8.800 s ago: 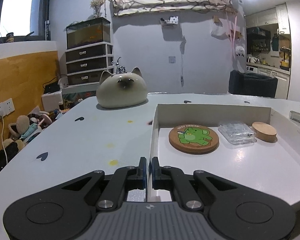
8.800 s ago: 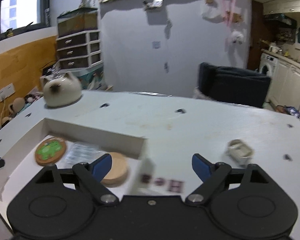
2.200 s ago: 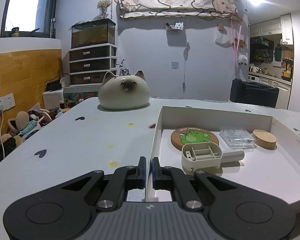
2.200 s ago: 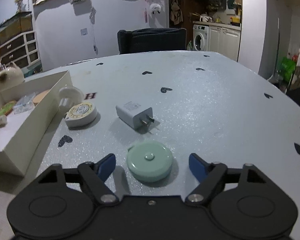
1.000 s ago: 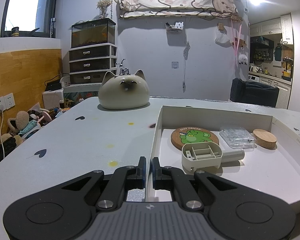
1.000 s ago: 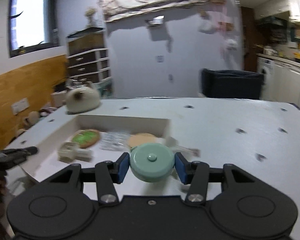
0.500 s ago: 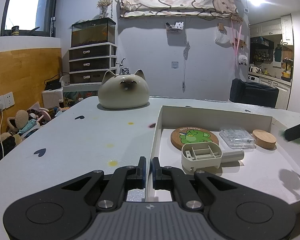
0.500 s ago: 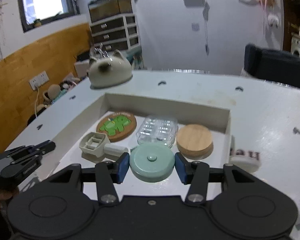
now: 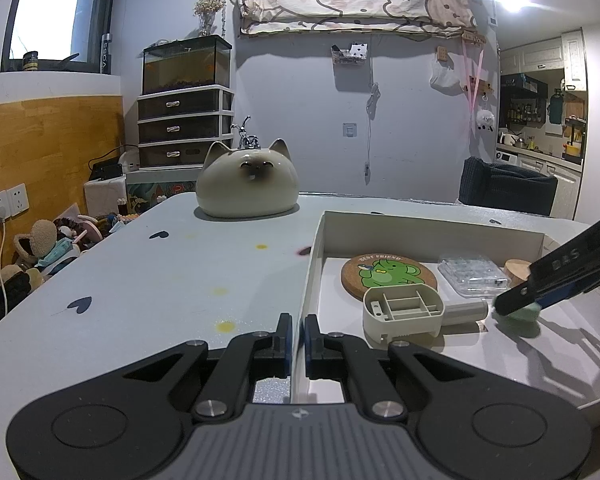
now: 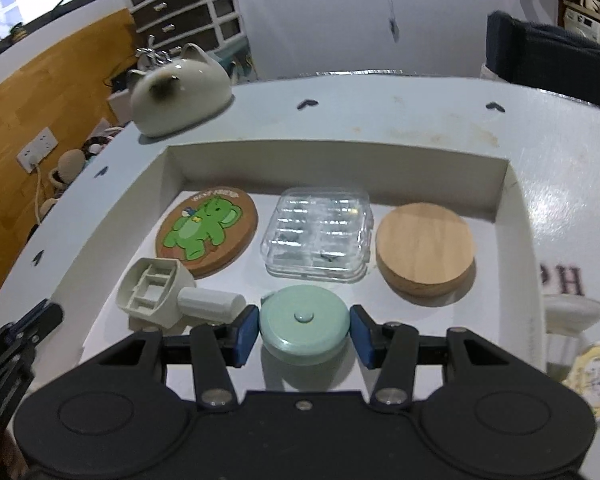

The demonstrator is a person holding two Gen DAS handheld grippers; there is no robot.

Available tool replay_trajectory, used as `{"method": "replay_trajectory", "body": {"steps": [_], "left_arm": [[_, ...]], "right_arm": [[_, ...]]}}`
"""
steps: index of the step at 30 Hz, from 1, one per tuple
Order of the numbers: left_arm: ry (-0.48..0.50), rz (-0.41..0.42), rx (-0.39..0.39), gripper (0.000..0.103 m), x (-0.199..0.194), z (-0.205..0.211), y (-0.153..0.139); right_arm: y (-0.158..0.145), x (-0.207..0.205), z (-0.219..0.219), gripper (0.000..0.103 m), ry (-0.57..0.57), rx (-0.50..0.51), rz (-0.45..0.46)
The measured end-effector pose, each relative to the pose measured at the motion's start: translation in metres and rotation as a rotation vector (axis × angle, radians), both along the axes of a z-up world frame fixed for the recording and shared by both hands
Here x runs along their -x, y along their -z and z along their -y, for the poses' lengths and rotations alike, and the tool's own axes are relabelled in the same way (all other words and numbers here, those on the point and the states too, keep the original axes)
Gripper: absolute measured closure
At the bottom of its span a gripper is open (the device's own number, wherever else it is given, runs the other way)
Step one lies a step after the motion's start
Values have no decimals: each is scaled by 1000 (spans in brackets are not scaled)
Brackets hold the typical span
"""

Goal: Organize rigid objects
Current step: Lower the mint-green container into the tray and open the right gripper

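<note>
Right wrist view showed the right gripper [image 10: 304, 330] low inside the shallow white cardboard tray [image 10: 516, 216], its blue-padded fingers [image 10: 246, 330] set on either side of a round mint-green tape measure [image 10: 304, 322]. A thin gap showed between each pad and the disc, so the jaws looked slightly apart rather than pressing, and the disc sat on the tray floor near the front. Just to its left lay a beige plastic plug-like housing with a white cylindrical stub [image 10: 168, 300], the stub nearly touching the left pad. Behind these, in a row, were a round cork coaster printed with a green elephant [image 10: 206, 236], a clear plastic compartment case [image 10: 320, 238] and a plain round wooden lid [image 10: 424, 248].

From the left wrist view, the left gripper [image 9: 295, 338] had its jaws drawn together on the tray's near left wall [image 9: 314, 264], pinching that thin edge. A cream ceramic cat-shaped pot [image 9: 247, 186] stood on the pale table [image 9: 160, 272] beyond the tray, well apart from it.
</note>
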State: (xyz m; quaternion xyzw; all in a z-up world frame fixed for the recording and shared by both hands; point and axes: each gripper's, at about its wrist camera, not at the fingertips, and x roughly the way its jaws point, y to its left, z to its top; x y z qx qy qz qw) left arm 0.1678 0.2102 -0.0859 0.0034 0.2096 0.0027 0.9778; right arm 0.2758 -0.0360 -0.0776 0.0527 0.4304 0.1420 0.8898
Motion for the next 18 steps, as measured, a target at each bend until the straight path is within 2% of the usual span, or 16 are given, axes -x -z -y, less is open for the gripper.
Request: {"method": "replay_trajectory", "body": {"steps": [7, 13, 16, 18], "left_arm": [[0, 0, 0, 98, 0, 0, 0], [0, 0, 0, 98, 0, 0, 0], [0, 0, 0, 98, 0, 0, 0], [0, 0, 0, 98, 0, 0, 0]], "right_arm": [[1, -4, -8, 51, 17, 6, 24], [0, -2, -9, 40, 14, -6, 12], [-3, 2, -8, 28, -2, -10, 7], [-8, 8, -8, 25, -21, -11, 25]]}}
